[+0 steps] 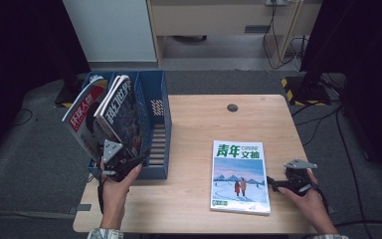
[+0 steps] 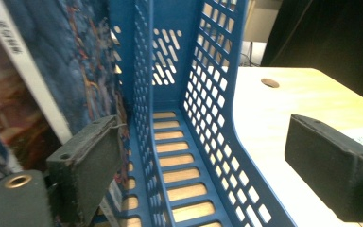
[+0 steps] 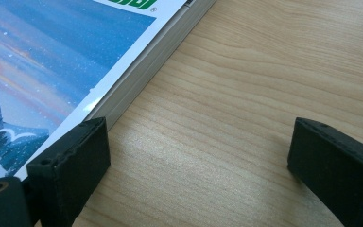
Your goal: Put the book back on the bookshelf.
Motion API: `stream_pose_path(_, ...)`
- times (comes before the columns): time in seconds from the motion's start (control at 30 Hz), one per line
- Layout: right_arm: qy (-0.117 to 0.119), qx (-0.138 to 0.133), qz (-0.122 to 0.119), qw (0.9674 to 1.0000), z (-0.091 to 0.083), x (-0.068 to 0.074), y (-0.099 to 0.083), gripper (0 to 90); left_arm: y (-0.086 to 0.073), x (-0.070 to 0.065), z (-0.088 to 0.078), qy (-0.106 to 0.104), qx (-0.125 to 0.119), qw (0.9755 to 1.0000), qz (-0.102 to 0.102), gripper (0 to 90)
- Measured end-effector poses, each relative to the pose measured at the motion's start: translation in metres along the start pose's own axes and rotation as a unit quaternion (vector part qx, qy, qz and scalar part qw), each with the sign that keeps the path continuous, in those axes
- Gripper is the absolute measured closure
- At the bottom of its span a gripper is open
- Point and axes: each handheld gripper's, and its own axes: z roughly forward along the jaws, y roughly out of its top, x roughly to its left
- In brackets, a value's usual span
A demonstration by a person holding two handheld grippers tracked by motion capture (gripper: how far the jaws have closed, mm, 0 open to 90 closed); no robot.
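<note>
A blue slotted file rack [image 1: 156, 124] stands at the table's left edge. Two magazines lean in its left part, a red-titled one [image 1: 82, 117] and a dark blue one [image 1: 122, 112]. My left gripper [image 1: 123, 160] is at the rack's near end, open. In the left gripper view its jaws [image 2: 208, 142] stand wide apart; one pad [image 2: 87, 165] is beside the dark blue magazine [image 2: 71, 61], and the rack's perforated dividers [image 2: 212, 94] lie between them. A third magazine [image 1: 239, 174] with a snowy cover lies flat on the table. My right gripper [image 1: 278, 183] is open at its right edge, low over the wood [image 3: 196, 146].
The wooden table [image 1: 199, 119] has a round cable hole [image 1: 232, 107] at the back. The rack's right compartment [image 2: 179, 161] holds nothing. Beyond the table are a grey carpet, a white cabinet [image 1: 112, 30] and cables on the floor at the right.
</note>
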Motion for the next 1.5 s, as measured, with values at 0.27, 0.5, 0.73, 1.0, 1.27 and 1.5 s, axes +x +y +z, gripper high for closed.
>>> stream_pose_path(0.27,-0.001,0.001,0.001,1.0000,0.000,0.000,0.000,6.4,0.002,-0.011,0.002,-0.015,0.003,0.9998,0.011,9.3)
stream_pose_path(0.5,-0.003,0.001,0.003,1.0000,0.000,0.000,0.000,6.1,0.002,-0.018,0.004,-0.027,0.010,0.9995,0.016,9.2)
stream_pose_path(0.73,-0.005,0.001,0.004,1.0000,0.000,0.001,0.000,5.8,0.002,-0.028,0.007,-0.040,0.015,0.9987,0.026,9.1)
stream_pose_path(1.0,-0.005,0.001,0.005,1.0000,0.000,0.001,0.000,5.7,0.002,-0.043,0.010,-0.058,0.022,0.9974,0.037,8.8)
stream_pose_path(1.27,-0.005,0.001,0.005,1.0000,0.000,0.001,0.000,5.7,-0.001,-0.056,0.014,-0.069,0.031,0.9956,0.055,8.7)
stream_pose_path(1.5,-0.006,0.001,0.005,1.0000,0.000,0.001,0.000,5.6,-0.006,-0.069,0.019,-0.084,0.039,0.9935,0.067,8.6)
